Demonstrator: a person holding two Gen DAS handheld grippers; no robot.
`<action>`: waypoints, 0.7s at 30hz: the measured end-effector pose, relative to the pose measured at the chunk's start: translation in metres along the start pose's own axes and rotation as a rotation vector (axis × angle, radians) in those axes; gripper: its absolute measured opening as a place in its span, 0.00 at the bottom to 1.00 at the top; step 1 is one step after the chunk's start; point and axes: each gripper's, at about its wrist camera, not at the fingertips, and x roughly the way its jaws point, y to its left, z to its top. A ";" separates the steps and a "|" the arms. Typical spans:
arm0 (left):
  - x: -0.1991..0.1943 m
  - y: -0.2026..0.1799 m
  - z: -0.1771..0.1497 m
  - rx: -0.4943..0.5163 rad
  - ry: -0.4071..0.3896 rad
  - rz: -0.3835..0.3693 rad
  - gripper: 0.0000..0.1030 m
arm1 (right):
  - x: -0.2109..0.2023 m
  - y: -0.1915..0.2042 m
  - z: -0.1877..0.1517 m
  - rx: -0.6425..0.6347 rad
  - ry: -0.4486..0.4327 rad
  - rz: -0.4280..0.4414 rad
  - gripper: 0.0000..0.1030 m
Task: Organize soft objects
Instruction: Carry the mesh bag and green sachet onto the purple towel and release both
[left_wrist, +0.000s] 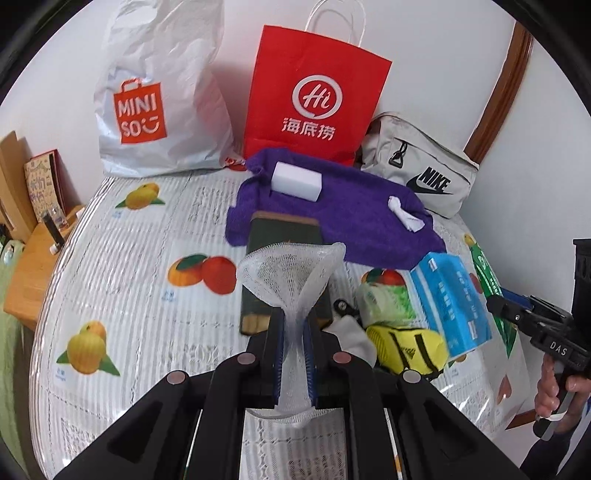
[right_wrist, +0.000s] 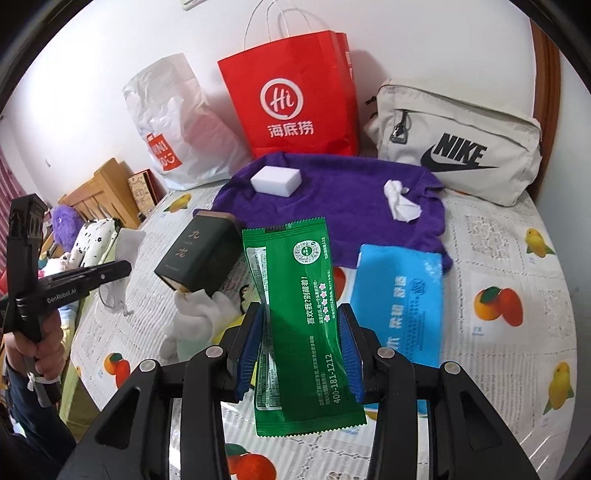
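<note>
My left gripper (left_wrist: 294, 325) is shut on a white mesh foam net (left_wrist: 291, 273) and holds it above the table; the net flares out over a dark green box (left_wrist: 282, 236). My right gripper (right_wrist: 303, 332) is shut on a green wet-wipe packet (right_wrist: 299, 325), held upright above the table. A purple towel (left_wrist: 351, 218) lies at the back with a white sponge block (left_wrist: 296, 181) and a crumpled white tissue (left_wrist: 404, 216) on it. The towel (right_wrist: 332, 199), sponge (right_wrist: 275, 180) and tissue (right_wrist: 400, 201) also show in the right wrist view.
A blue tissue pack (left_wrist: 452, 299) (right_wrist: 400, 302), a yellow pouch (left_wrist: 406, 347), white cloth (right_wrist: 199, 314) and the green box (right_wrist: 199, 254) lie on the fruit-print tablecloth (left_wrist: 129, 258). A Miniso bag (left_wrist: 155, 96), red paper bag (left_wrist: 314, 99) and Nike pouch (left_wrist: 421, 166) stand against the wall.
</note>
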 end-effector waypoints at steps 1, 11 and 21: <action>0.000 -0.002 0.003 0.003 0.000 0.001 0.10 | 0.000 -0.002 0.002 0.003 -0.001 -0.003 0.39; 0.012 -0.013 0.035 -0.005 -0.005 0.001 0.10 | 0.001 -0.025 0.019 0.031 -0.017 -0.012 0.39; 0.032 -0.021 0.069 0.003 0.002 0.011 0.10 | 0.011 -0.044 0.042 0.052 -0.048 -0.054 0.39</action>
